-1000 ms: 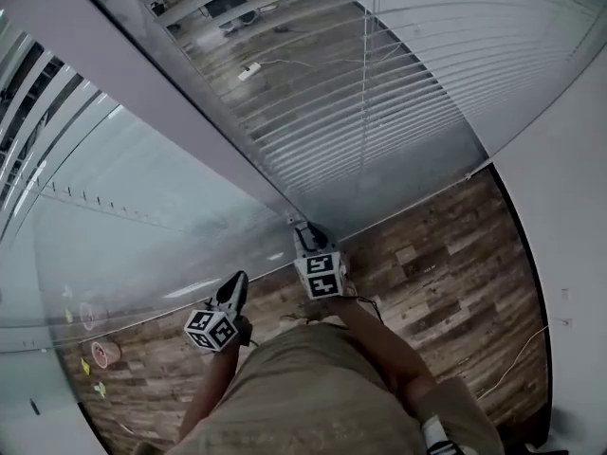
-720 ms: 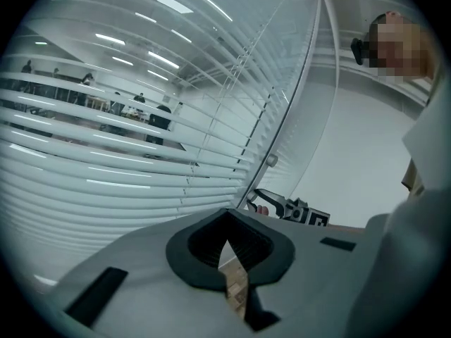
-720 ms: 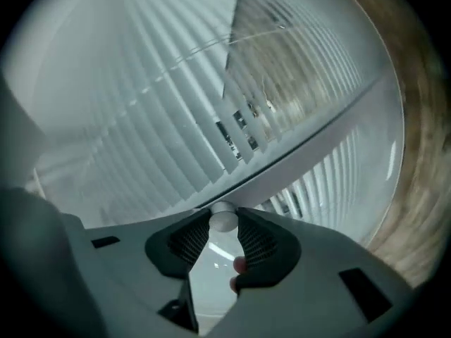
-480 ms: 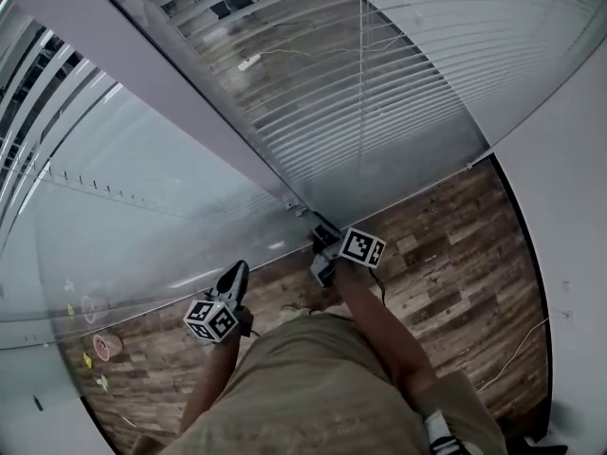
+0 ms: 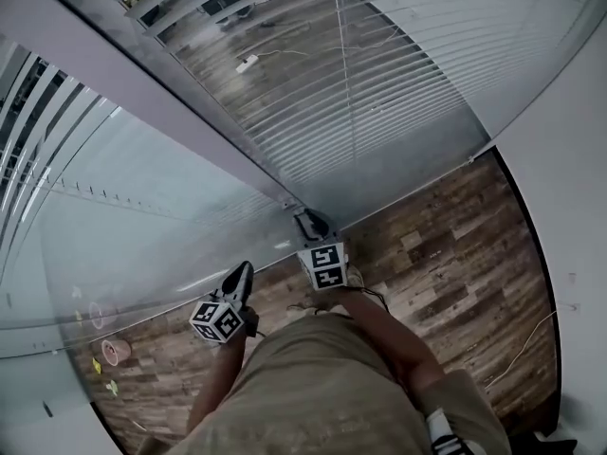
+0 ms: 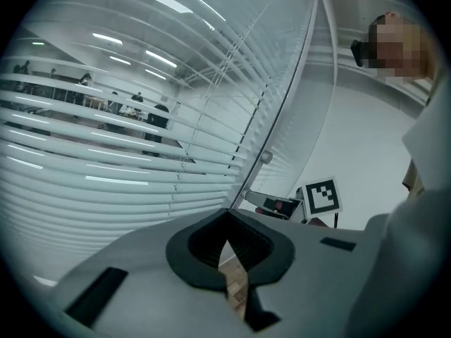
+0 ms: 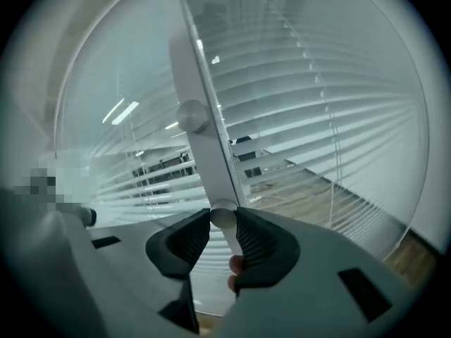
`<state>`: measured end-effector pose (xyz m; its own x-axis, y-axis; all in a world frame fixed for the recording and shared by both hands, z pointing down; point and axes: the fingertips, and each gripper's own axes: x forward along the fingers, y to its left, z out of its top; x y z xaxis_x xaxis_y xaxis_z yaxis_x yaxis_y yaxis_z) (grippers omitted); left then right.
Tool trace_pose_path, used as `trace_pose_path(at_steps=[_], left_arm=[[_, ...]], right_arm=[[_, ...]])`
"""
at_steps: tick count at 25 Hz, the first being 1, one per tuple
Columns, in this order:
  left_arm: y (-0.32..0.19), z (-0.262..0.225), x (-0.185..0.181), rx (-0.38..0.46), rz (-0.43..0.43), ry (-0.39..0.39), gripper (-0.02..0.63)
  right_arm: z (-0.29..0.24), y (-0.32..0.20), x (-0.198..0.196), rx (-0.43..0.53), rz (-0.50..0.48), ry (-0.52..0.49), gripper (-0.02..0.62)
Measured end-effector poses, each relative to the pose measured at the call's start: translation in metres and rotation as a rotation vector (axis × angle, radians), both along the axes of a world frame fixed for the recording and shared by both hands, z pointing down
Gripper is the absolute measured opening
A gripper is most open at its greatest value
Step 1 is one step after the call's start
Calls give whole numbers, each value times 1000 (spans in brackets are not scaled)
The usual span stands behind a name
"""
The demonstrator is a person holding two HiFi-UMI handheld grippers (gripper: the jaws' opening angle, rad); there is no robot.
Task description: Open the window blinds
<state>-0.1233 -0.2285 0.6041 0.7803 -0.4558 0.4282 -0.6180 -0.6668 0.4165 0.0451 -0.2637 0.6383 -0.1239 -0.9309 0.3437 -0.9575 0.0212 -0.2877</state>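
Note:
White slatted blinds [image 5: 398, 83] hang behind glass beside a grey window post [image 5: 161, 102]. My right gripper [image 5: 307, 224] reaches to the foot of that post. In the right gripper view its jaws have just been closing and now pinch a small round white knob [image 7: 224, 218] on the post [image 7: 204, 139]; a second knob [image 7: 192, 116] sits higher up. My left gripper [image 5: 239, 278] hangs lower left, away from the post, jaws together and empty [image 6: 229, 215]. From the left gripper view the blinds [image 6: 106, 153] and the right gripper [image 6: 273, 204] are visible.
A frosted glass panel [image 5: 142, 235] fills the left. A white wall [image 5: 569, 178] bounds the right. Brown wood floor [image 5: 446, 254] lies below, with a thin cable [image 5: 526, 344] near the wall. The person's legs [image 5: 322, 387] take up the bottom middle.
The right gripper's marker cube swung out to the right half a second ago and has turned back to its earlier pose at the post. The left gripper stayed put.

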Motion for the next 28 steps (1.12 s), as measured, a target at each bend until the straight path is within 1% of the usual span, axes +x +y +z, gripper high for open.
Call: trace_pose_path(at_steps=[1,2,4,5,6,8,9,11,12,13,14,15,16,17,19,21,22,23,26,27,28], left_arm=[[0,0,1,1,-2,-1,12],[1,0,1,1,-3,-2,12],[1,0,1,-1,-3,-4,12],[2,0,1,-1,-3,-5,12],[3,0,2,-2,-4,-6,12],[5,1,3,-6,-8,-3,12],[4,1,3,-9,-10,0,12],[4,1,3,-16,-14,5,12],[4,1,4,-19,-16,8,12],[5,2,5,-21,-17,9,12],[7,2,7,-22,-18,11,12],[8,2,8,-23,-19,12,12],[10,3,10,-24,-21,13,12],[12,4,10,-24,-23,14,12],[14,4,11,-25,-28,16,12],[15,4,10,-27,-35,15,12],[15,5,8,-27,-40,14,12],[15,5,7,-27,-44,13,12],[17,7,5,-30,-58,10,12],[17,8,5,-31,-62,10,12],[16,8,5,-33,-65,9,12]], right_arm=[[4,0,3,-12,6,-158,123],[7,0,5,-30,19,-374,123],[9,0,11,-57,58,-847,123],[9,-1,12,-58,73,-1035,123],[10,-1,13,-54,80,-1175,123],[14,-1,12,-47,79,-1395,123],[17,-2,11,-48,77,-1523,123],[24,-5,9,-51,73,-1812,123],[26,-5,7,-54,67,-1923,123],[27,-5,7,-59,59,-1984,123],[27,-4,7,-63,52,-1997,123],[28,-4,8,-65,49,-1975,123],[28,-3,10,-63,48,-1931,123],[27,-2,11,-58,48,-1865,123],[24,1,14,-48,48,-1688,129],[22,4,17,-46,44,-1477,157],[20,6,18,-47,33,-1340,166],[19,9,17,-53,13,-1168,166],[22,11,8,-90,-77,-539,166],[22,8,5,-93,-97,-372,166],[21,5,3,-88,-107,-268,166]])
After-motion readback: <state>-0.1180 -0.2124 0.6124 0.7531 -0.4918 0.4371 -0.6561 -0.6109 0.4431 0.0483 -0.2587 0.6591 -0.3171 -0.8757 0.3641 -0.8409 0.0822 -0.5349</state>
